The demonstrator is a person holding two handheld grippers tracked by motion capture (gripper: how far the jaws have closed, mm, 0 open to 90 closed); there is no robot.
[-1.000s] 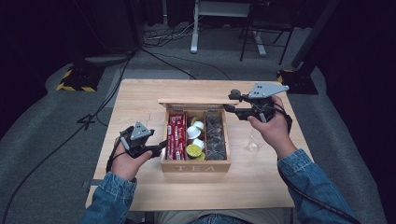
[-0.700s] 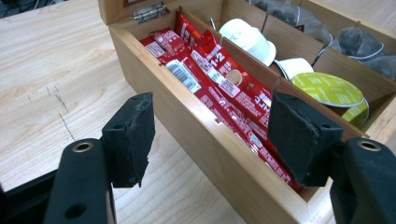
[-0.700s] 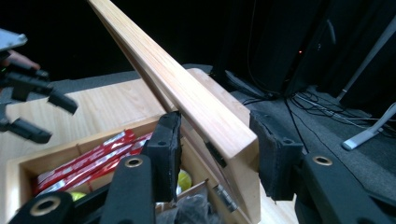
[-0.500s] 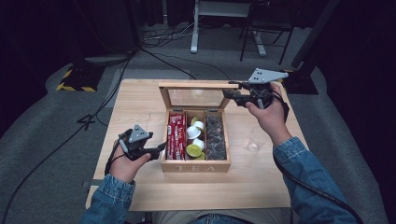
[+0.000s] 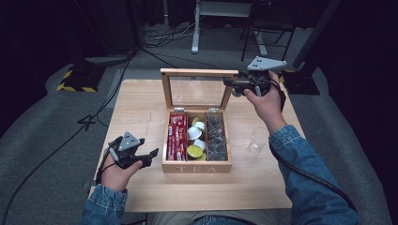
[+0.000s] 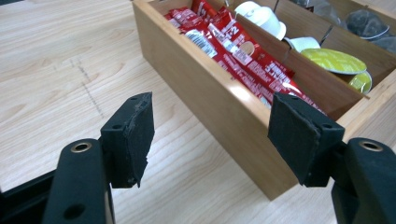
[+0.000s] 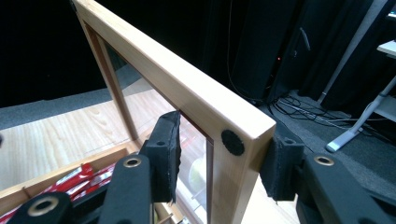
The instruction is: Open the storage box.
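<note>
A light wooden table (image 5: pixel 141 112) is standing on a grey floor (image 5: pixel 42 140). A wooden box (image 5: pixel 197 166) with "TEA" on its near side is sitting in the middle of the table, with its glass lid (image 5: pixel 197 91) standing up at the far side. A clear glass (image 5: pixel 257 139) is sitting on the table just right of the box. The left part of the table is lying bare, and thin pencil-like marks (image 6: pixel 91 91) are showing on the wood there. Black cables (image 5: pixel 89 119) are lying on the floor to the left of the table.
</note>
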